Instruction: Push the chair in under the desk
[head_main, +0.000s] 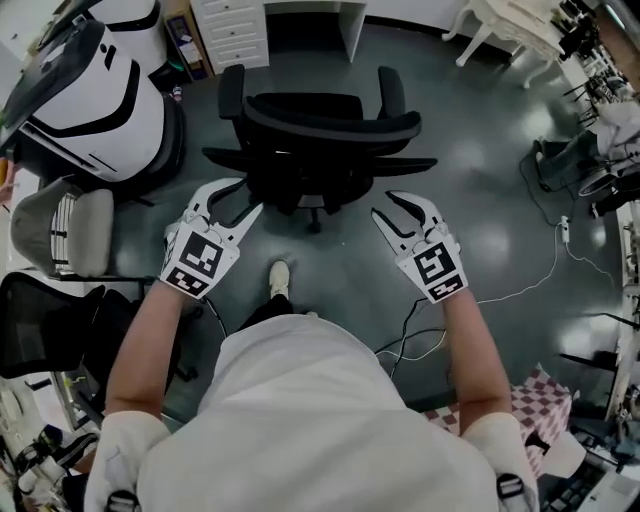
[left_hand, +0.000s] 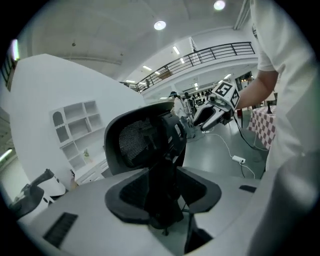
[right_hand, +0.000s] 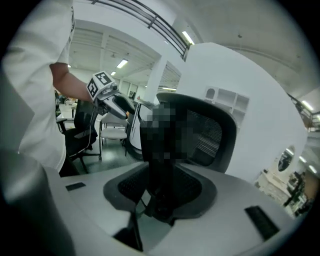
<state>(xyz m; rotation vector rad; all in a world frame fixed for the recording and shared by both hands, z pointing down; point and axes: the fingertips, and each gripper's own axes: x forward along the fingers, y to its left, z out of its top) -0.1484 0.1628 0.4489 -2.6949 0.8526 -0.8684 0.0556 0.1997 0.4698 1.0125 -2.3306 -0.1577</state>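
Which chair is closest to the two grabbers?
The black office chair in the middle, before the white desk. The grey chair and other black chair stand aside.

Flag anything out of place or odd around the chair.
The black office chair stands out on the open floor, short of the white desk and not tucked under it. A white power strip and its cable trail loose across the floor on the person's right. Nothing looks spilled or damaged.

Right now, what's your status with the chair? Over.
Left gripper open, right gripper open, both empty behind the black chair. Chair short of the white desk, not pushed in. Nothing seen between them.
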